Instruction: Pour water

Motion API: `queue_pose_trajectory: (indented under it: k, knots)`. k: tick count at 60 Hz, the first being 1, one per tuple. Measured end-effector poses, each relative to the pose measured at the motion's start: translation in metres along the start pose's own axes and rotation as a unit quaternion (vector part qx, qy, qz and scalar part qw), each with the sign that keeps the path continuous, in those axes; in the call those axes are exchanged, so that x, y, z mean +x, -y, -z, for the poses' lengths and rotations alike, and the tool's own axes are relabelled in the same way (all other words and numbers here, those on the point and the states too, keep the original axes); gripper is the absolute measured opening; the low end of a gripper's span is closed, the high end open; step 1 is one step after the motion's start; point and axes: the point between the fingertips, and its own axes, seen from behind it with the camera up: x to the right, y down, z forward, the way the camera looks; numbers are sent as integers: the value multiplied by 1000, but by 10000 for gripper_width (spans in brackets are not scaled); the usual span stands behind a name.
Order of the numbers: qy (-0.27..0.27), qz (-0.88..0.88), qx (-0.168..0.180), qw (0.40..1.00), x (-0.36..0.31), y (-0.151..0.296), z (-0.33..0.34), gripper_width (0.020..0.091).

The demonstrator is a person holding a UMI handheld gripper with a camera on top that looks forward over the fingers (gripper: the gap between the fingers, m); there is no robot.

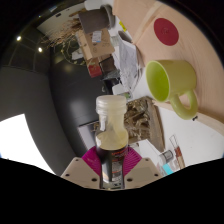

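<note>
You hold bottle (111, 124) clamped between gripper (110, 166) pads, lifted, upright, cap on top. Green mug (172, 84) sits just ahead, right, mouth facing bottle, likely pour target. Judgement: bottle kept vertical so nothing spills before reaching mug. Table (205, 45) beyond.

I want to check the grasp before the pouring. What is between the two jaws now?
In the gripper view, a bottle with a white cap stands between the jaws, which press on its lower part. The green mug waits beyond.
</note>
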Motion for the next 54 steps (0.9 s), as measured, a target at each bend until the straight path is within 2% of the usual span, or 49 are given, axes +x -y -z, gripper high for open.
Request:
queue_pose_trajectory:
  k: [8, 22, 34, 41, 44, 50, 54]
  knots:
    - [-8, -58, 3, 998, 17, 15, -1, 233]
    - [-17, -59, -10, 998, 24, 13, -3, 231]
    - [-10, 135, -40, 990, -24, -5, 5, 234]
    - [10, 348, -33, 937, -76, 6, 22, 234]
    - [6, 436, -17, 900, -97, 12, 26, 233]
    - [8, 568, 8, 823, -132, 46, 47, 233]
    - [-12, 640, 26, 768, -142, 76, 48, 232]
